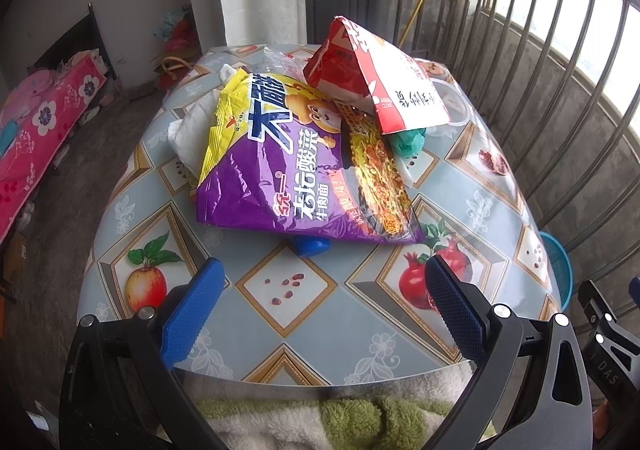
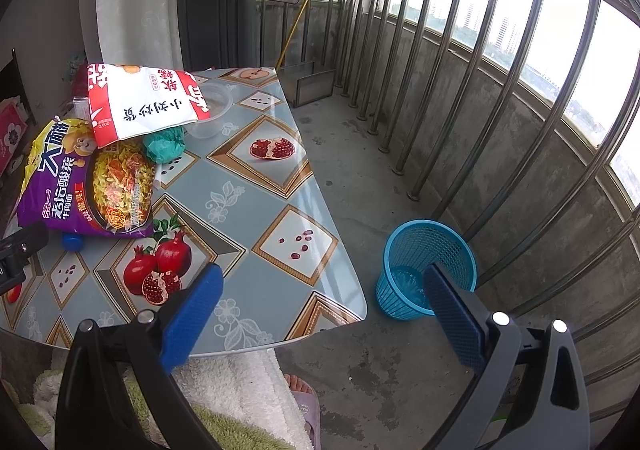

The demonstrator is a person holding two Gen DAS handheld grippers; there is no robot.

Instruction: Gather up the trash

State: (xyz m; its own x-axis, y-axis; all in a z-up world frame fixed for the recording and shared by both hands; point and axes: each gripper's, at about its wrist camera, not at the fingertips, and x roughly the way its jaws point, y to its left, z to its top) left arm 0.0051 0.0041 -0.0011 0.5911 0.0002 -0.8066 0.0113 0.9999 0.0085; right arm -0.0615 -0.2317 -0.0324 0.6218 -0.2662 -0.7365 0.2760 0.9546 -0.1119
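A purple and yellow noodle bag lies on the fruit-patterned table. Leaning on its far end is a red and white bag. A crumpled green bag and a clear plastic tub sit beside them. A blue cap pokes out under the noodle bag. My left gripper hovers open over the near table edge, empty. My right gripper is open past the table's right corner, short of a blue mesh bin on the floor.
White folded paper lies left of the noodle bag. A metal railing bounds the balcony at the right. A person's slippered foot and a fluffy white and green garment are below the table edge. A bed with pink cover stands left.
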